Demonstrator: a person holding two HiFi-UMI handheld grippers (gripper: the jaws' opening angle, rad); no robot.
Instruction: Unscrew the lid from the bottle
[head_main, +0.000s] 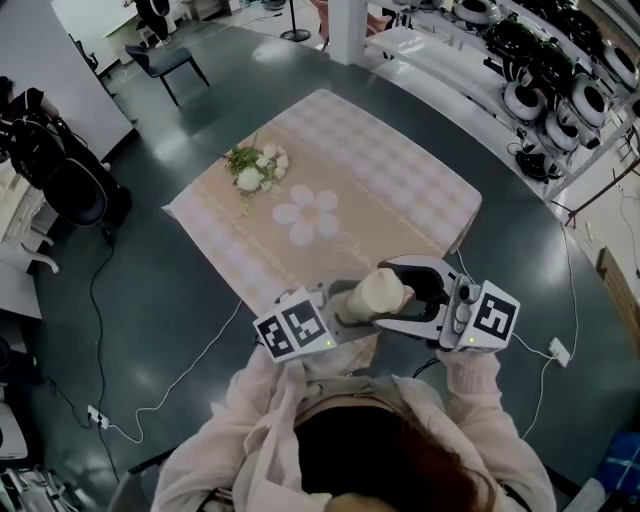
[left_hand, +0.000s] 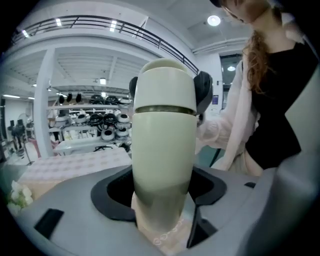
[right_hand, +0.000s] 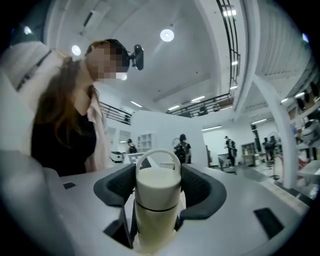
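A cream bottle (head_main: 380, 293) is held in the air between my two grippers, just above the near edge of the table (head_main: 400, 170). My left gripper (head_main: 345, 305) is shut on the bottle's body (left_hand: 162, 150), which fills the gap between its jaws (left_hand: 162, 200). My right gripper (head_main: 415, 285) reaches in from the right. Its dark pads (left_hand: 202, 92) sit against both sides of the lid (right_hand: 158, 182), above the seam. The lid has a loop handle (right_hand: 158, 152) on top. In the right gripper view the lid stands between the jaws of the right gripper (right_hand: 158, 192).
The table carries a beige checked cloth with a printed white flower (head_main: 312, 215) and a small bunch of white flowers (head_main: 255, 165) at its far left. A person's sleeves and hair fill the foreground. Cables run over the dark floor (head_main: 150, 300).
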